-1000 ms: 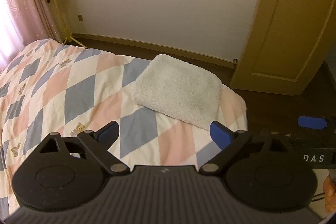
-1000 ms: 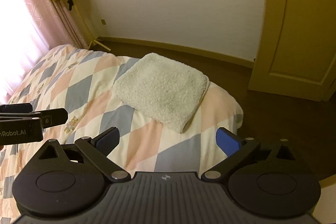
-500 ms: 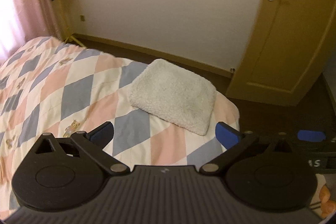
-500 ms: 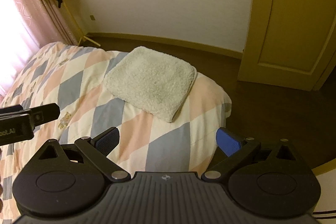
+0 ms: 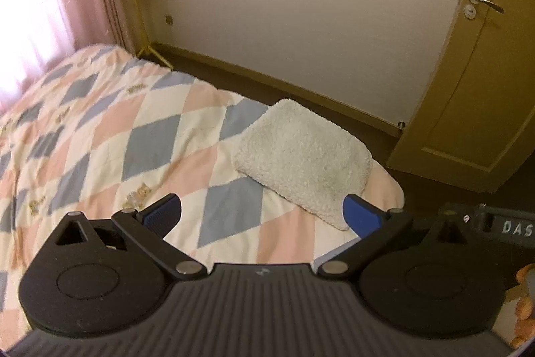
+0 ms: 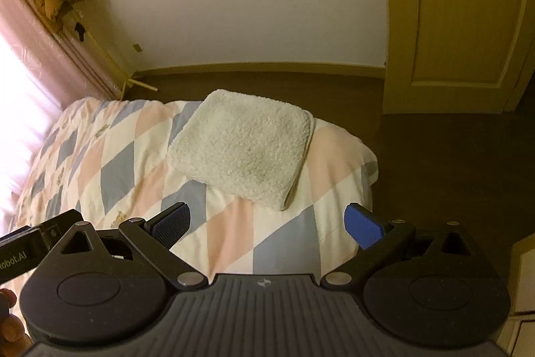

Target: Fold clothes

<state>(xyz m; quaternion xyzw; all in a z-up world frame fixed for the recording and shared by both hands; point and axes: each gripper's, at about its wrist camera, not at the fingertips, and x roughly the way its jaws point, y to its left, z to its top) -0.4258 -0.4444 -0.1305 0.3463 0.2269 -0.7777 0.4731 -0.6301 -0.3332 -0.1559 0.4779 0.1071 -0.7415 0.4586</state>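
door point(image 6: 461, 5): top cut off | quilt point(image 5: 100, 136): left edge cropped, print blurred | right tongs point(image 5: 501, 225): mostly out of frame

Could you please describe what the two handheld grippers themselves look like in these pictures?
Both the left gripper and the right gripper are matte black, with a ribbed body, two round discs, silver pivot pins and linkage arms ending in textured blue pads. Partial white lettering marks their sides. No cables or sleeves show.

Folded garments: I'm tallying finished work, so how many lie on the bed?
1. A white fleecy folded garment lies near the foot corner of the diamond-patterned quilt. The bed runs past the frame, so others may be hidden.
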